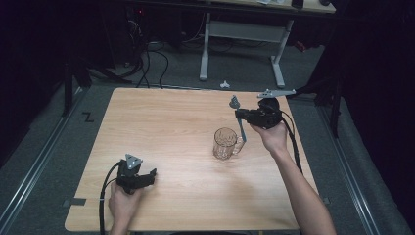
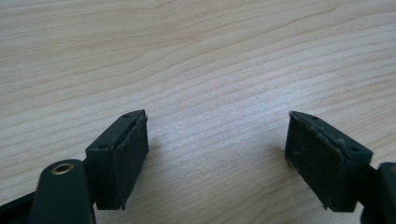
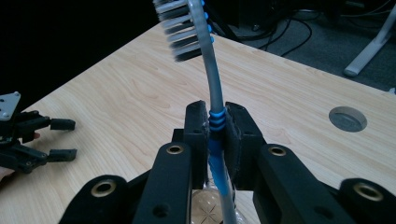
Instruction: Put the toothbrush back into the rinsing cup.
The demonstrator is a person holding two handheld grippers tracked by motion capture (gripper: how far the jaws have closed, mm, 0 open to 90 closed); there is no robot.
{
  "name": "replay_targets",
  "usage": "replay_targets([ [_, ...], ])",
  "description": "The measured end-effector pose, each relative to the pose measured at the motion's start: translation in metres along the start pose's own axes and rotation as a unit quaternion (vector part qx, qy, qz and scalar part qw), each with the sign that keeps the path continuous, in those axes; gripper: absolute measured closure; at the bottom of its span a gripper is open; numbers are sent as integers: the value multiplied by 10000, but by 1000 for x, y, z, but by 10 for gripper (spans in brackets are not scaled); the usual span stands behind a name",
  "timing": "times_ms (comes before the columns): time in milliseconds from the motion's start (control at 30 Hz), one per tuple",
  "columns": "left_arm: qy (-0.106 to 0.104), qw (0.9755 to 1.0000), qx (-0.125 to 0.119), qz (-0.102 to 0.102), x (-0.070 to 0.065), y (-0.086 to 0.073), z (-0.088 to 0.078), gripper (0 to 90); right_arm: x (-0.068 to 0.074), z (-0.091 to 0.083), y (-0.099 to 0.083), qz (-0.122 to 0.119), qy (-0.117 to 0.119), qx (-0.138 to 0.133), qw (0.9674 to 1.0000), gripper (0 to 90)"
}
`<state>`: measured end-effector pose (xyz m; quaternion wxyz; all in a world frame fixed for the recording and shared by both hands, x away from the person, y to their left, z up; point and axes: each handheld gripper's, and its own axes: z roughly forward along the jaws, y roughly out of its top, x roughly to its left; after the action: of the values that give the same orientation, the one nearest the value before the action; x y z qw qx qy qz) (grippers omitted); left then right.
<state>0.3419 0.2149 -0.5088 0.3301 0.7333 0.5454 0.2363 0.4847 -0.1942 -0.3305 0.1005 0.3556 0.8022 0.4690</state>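
A: Right gripper (image 3: 215, 126) is clamped tight on the toothbrush (image 3: 212, 79), bristles up, handle hanging by the glass mug (image 1: 225, 143).

B: Handle tip inside the mug? Kinda hard to tell. Left gripper (image 2: 217, 149) sits low over the table (image 2: 210, 56), jaws wide, holding nothing.

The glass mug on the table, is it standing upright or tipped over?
Upright. The glass mug stands on its base on the table, its round mouth facing up and its handle out to the side.
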Motion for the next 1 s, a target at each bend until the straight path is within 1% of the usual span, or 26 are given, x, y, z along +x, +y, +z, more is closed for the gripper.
replay_targets([
  [200,-2,10000,1,-1,0,0,0,220,-2,5,-1,59,2,-48,10000,802],
  [400,-2,10000,3,0,0,0,0,220,-2,10,-1,50,2,-42,10000,802],
  [667,-2,10000,3,0,0,0,0,220,-4,12,0,80,-10,-115,9999,802],
  [1000,1,10000,0,-1,0,0,0,220,-6,17,-2,134,-18,-88,9999,802],
])
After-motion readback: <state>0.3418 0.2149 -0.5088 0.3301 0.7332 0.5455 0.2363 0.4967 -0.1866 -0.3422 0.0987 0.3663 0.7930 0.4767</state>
